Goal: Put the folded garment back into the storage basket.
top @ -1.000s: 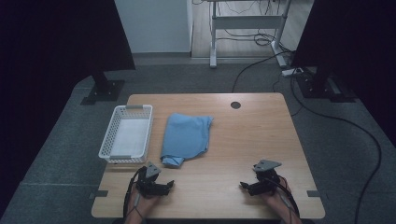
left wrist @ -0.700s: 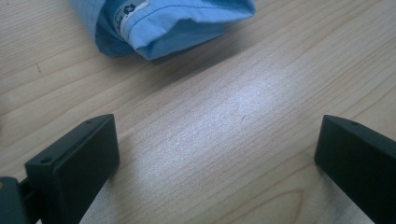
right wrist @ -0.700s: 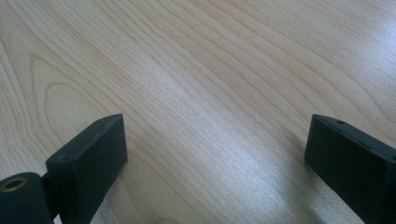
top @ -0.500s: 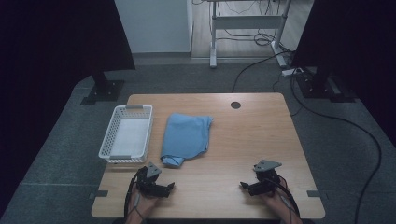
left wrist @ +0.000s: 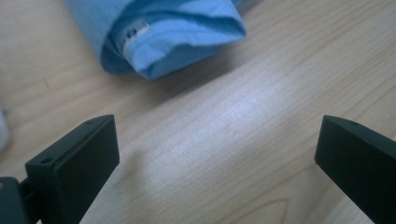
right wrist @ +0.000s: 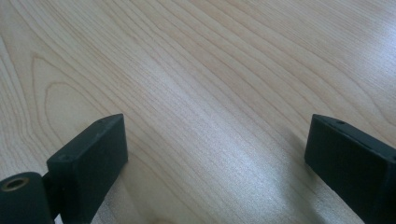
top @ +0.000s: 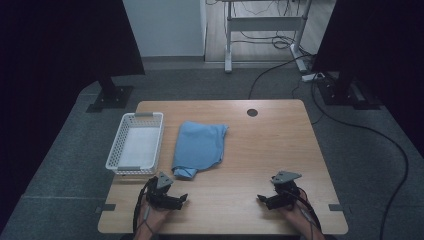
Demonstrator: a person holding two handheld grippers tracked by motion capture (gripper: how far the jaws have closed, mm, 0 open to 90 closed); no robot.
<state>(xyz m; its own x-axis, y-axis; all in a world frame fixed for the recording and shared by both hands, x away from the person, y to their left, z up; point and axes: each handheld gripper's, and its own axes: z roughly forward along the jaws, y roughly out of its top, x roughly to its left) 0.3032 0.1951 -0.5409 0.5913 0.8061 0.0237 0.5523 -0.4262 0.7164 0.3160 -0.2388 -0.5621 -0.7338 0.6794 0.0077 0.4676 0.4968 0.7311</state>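
High view: both hands low at near edge; left gripper [top: 183, 198], right gripper [top: 261, 199] fingers wide, empty.

In the left gripper view, the blue cloth [left wrist: 159, 35] ahead of the left gripper [left wrist: 217, 154] is cut off by the top edge. A blurred white object [left wrist: 3, 128] beside its left-hand jaw is cut off and cannot be identified. The small label [left wrist: 132, 33] on the cloth cannot be read.

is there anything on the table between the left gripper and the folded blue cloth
Nothing visible. In the left gripper view only bare wooden table lies between the open black jaws and the folded light-blue cloth. In the high view the left gripper sits just short of the cloth's near corner.
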